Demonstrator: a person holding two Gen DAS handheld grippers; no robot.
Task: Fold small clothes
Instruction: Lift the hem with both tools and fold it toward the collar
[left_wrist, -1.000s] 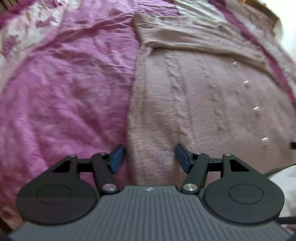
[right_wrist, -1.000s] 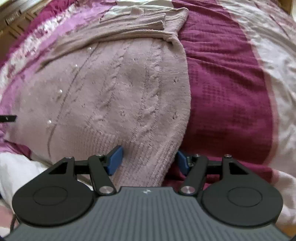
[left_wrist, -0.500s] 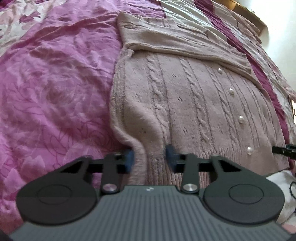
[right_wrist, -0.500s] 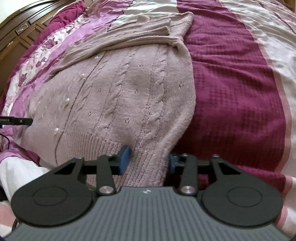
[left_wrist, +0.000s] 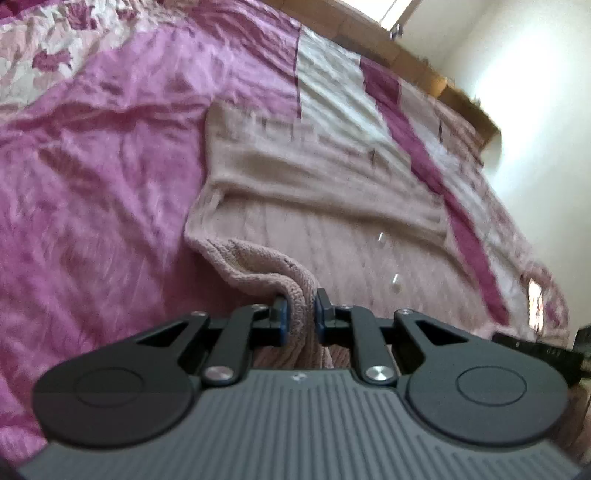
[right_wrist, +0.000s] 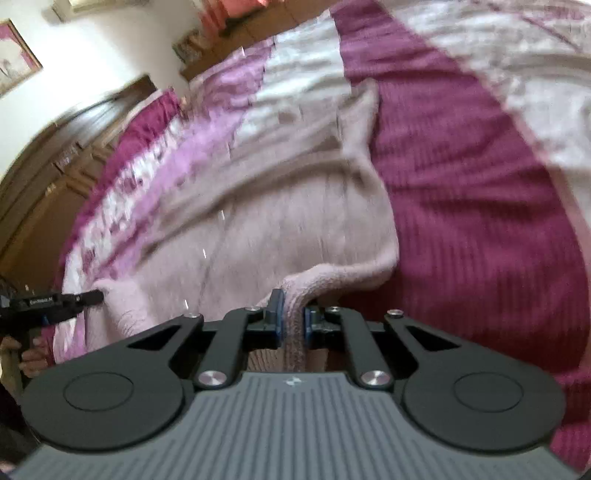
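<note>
**Both claws pinch the cardigan's hem**

Left claw (left_wrist: 300, 312) is clamped on a bunched corner of the pink knit cardigan (left_wrist: 332, 236), and the right claw (right_wrist: 292, 318) grips the opposite hem corner (right_wrist: 295, 332) the same way, each lifting a ridge of fabric. Ahead of both claws spreads the bed (left_wrist: 92, 166), the largest thing in sight, its cover magenta, pale pink and cream in broad stripes. The cardigan lies flat on it beyond the fingers, sleeves folded across the far end. Past the bed stand a wooden headboard (left_wrist: 406, 55), white walls and dark wooden cabinets (right_wrist: 55, 166). Small pearl buttons (left_wrist: 396, 283) run down the cardigan, right of the left claw.
</note>
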